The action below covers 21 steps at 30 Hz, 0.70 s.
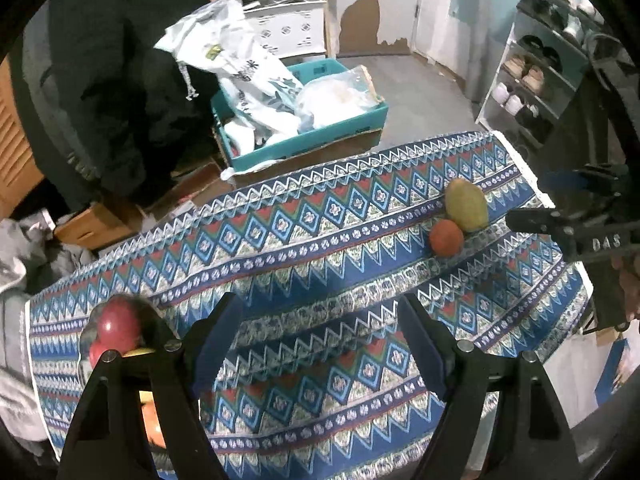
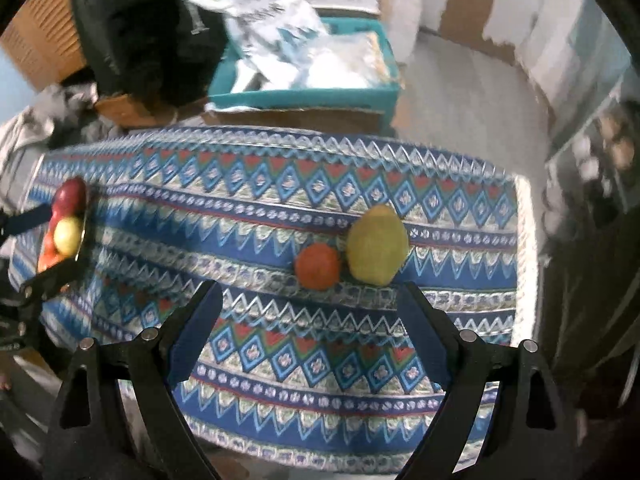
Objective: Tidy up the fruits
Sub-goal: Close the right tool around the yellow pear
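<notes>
A green-yellow mango [image 2: 377, 245] and an orange fruit [image 2: 318, 266] lie side by side on the patterned tablecloth [image 2: 280, 200], touching or nearly so. My right gripper [image 2: 310, 304] is open and empty, just short of them. They also show in the left wrist view, mango [image 1: 466, 205] and orange [image 1: 446, 237], with the right gripper [image 1: 532, 200] beside them. A bowl of fruit [image 2: 66, 224] with a red apple [image 1: 119, 327] on top stands at the table's left end. My left gripper [image 1: 320, 320] is open and empty, beside the bowl.
Beyond the table's far edge a teal crate [image 1: 304, 136] with plastic bags sits on cardboard boxes. A dark jacket [image 1: 112, 80] hangs at the left. A shoe rack [image 1: 536, 72] stands at the right. Grey cloth [image 1: 16, 280] lies left of the table.
</notes>
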### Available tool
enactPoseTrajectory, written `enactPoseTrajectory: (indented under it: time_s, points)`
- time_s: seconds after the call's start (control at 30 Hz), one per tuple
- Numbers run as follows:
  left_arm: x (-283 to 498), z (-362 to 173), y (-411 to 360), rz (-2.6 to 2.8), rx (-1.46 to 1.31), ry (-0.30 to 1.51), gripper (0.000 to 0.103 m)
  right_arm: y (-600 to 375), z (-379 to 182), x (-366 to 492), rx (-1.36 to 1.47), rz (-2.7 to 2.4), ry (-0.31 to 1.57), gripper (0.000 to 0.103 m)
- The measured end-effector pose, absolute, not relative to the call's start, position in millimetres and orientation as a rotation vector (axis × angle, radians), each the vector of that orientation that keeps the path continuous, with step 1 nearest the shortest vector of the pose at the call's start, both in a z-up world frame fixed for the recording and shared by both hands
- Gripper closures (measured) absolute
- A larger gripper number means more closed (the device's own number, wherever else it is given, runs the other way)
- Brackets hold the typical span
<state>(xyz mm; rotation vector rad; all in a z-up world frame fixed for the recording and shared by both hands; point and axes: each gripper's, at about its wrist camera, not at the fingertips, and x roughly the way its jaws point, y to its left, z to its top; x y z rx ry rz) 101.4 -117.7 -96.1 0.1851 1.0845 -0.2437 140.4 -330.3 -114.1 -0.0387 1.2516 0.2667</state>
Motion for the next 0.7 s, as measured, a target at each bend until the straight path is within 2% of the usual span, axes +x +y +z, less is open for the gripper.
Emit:
enactPoseTrajectory:
  time_s: [0.7]
  points:
    - [179,-162,-176,-0.375,0.215,1.16,0.022,-375,-212,209,0.068,0.211,1.377,0.015]
